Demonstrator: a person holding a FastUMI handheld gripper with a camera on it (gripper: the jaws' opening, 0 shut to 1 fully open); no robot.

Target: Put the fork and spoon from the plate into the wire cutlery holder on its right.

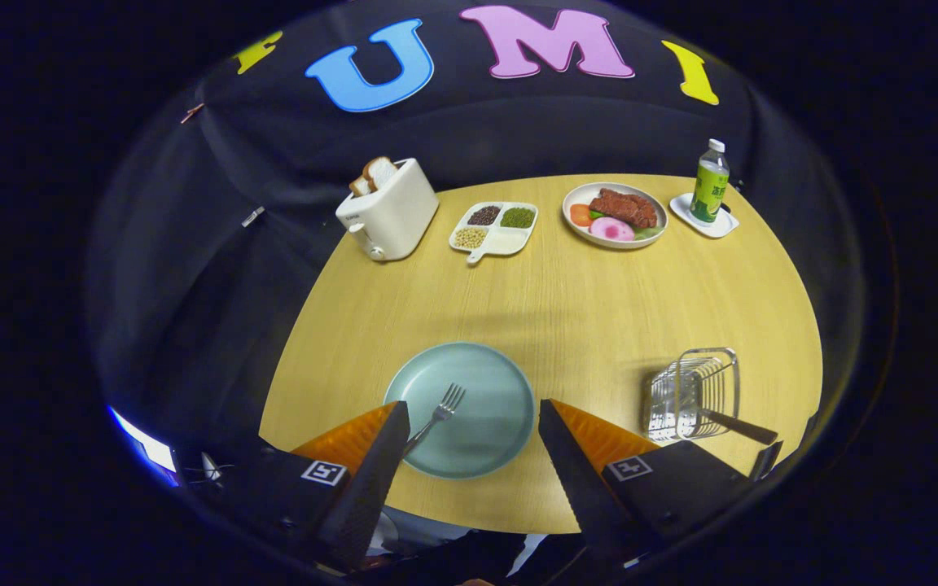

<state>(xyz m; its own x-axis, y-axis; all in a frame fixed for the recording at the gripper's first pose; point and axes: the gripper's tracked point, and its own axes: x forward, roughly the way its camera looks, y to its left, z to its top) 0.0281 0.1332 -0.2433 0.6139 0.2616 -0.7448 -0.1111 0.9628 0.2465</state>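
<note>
A pale blue-green plate lies on the wooden table just ahead of my fingers. A metal fork rests on its left part, tines pointing away, its handle running back under my left finger. To the right of the plate stands the wire cutlery holder. A dark-handled utensil leans in it, handle sticking out to the right; its head is hidden by the wires. My gripper is open, hovering over the near half of the plate with nothing between its fingers.
Along the far edge of the table stand a white toaster with bread, a divided tray of beans, a plate of food and a green bottle on a white coaster.
</note>
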